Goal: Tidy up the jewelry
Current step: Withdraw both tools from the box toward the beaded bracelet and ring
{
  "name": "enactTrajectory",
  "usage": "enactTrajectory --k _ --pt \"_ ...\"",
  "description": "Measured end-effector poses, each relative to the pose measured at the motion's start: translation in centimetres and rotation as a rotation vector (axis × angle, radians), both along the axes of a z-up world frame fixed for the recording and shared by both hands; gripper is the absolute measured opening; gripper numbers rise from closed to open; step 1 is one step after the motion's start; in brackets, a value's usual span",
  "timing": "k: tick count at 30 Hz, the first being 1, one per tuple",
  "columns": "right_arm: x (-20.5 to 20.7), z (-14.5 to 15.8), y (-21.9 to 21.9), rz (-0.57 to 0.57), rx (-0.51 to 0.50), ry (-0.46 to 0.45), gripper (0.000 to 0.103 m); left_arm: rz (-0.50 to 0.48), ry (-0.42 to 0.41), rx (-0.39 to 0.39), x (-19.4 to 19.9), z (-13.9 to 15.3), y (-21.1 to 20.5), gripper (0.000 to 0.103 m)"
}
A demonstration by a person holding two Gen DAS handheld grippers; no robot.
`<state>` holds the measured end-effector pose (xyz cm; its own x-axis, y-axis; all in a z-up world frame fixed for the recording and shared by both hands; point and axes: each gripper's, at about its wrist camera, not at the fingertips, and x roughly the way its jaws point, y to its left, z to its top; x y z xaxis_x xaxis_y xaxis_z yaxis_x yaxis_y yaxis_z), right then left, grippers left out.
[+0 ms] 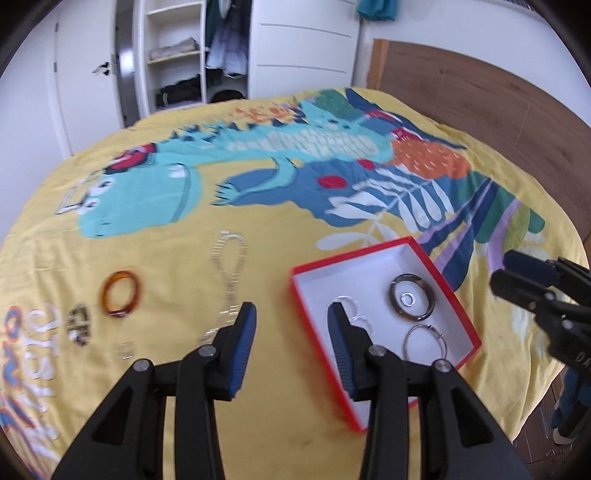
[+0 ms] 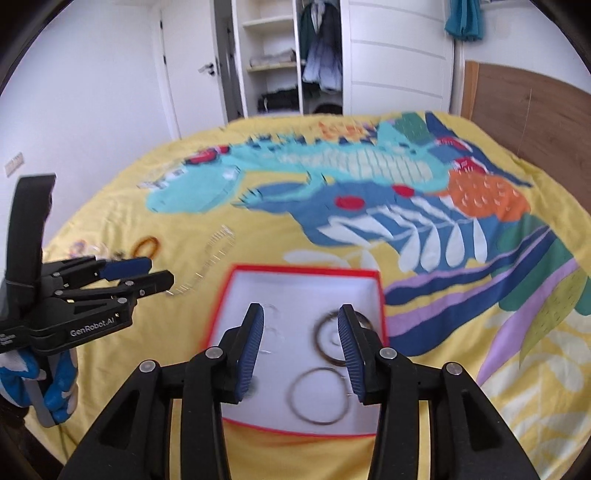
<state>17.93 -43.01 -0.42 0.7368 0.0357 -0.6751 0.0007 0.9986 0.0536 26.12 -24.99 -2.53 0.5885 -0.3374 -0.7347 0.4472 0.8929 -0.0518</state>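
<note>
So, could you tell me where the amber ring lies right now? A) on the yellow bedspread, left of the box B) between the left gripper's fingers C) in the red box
A: the amber ring lies on the bedspread, well left of the red box, touched by neither gripper.

I see a bed spread with a yellow duvet cover (image 1: 155, 236) printed with a big turquoise dinosaur (image 1: 147, 192) and blue, orange and green leaves, and a brown wooden headboard (image 1: 480, 107) at its far right. Beyond the bed stands a white wardrobe (image 2: 399, 55) with one section open, where I can make out shelves (image 1: 173, 51) of folded clothes and hanging garments (image 1: 225, 40). A white door with a handle (image 2: 207, 68) is on the left wall, and a teal cloth (image 2: 463, 18) hangs at the top right.
</note>
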Motion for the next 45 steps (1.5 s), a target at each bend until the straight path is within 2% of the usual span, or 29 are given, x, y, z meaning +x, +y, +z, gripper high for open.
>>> enactTrajectory --k 5,10,18,23,30,45 --pt "-1.7 2.8 4.1 0.032 0.006 -0.052 0.046 0.061 -0.025 -0.002 -1.8 2.2 5.5 0.038" --pt "-2.7 4.0 7.6 0.059 0.017 -0.078 0.046 0.129 -0.037 0.000 -3.1 2.9 11.3 0.040" --pt "-2.7 4.2 12.5 0.102 0.037 -0.088 0.046 0.279 -0.027 0.013 -3.9 1.7 21.1 0.040" --pt "-1.8 3.2 14.6 0.126 0.040 -0.067 0.046 0.361 0.002 -0.001 -3.5 -0.1 25.2 0.040" --pt "-0.1 0.7 16.2 0.143 0.052 -0.023 0.046 0.425 0.046 -0.005 -2.5 -3.0 27.6 0.040" --pt "4.6 -5.8 16.8 0.157 0.100 0.079 0.046 0.468 0.126 -0.018 1.5 -8.2 27.8 0.040"
